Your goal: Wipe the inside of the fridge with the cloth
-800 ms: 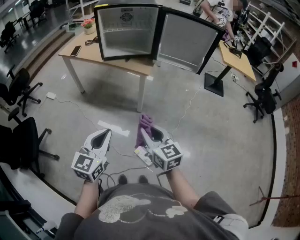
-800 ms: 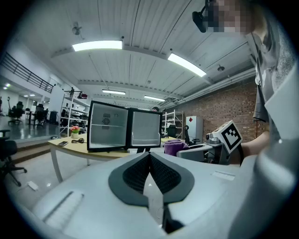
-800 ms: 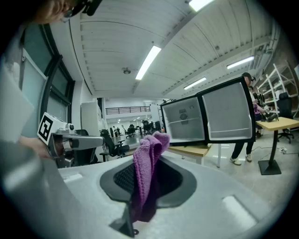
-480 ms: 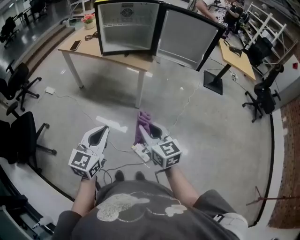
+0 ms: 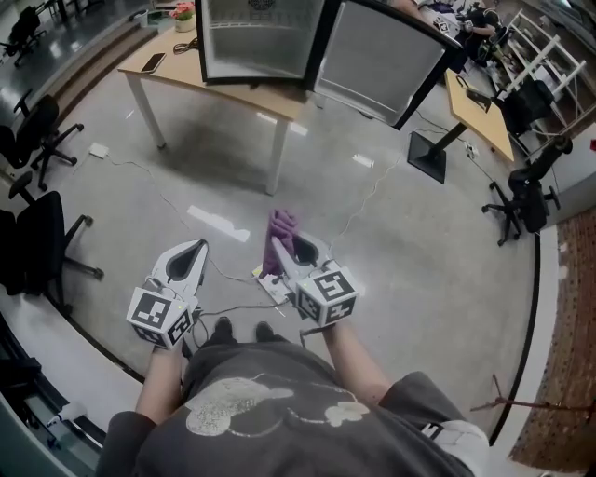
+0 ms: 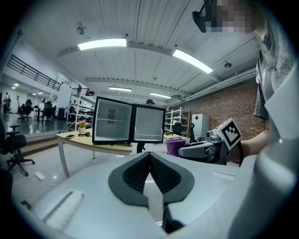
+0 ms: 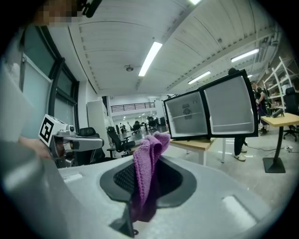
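A: Where's the cloth (image 5: 277, 230)?
B: In the right tongs (image 5: 285, 246) — they are clamped on it. A purple fold sticks up past the tips and the rest hangs down between the pads.
A: And the left tongs (image 5: 191, 250)?
B: Closed, with the pads meeting at the tip and nothing between them. Both pairs are held low in front of the person, side by side but apart, over the grey floor (image 5: 419, 261).
A: The fridge (image 5: 256, 37)?
B: Well ahead, standing on a wooden worktop (image 5: 172, 67) with its opening facing the person. Its door (image 5: 382, 58) is swung wide to the right. The inside shows pale, with a shelf across it.
A: So the cloth isn't in it?
B: No — it is well short of the fridge, out over open floor.
A: Anything else on the worktop?
B: A phone (image 5: 155, 61) near the left end. A small pot of flowers (image 5: 183, 12) stands behind that, left of the fridge.
A: Around the person?
B: Black office chairs (image 5: 42, 247) along the left side.
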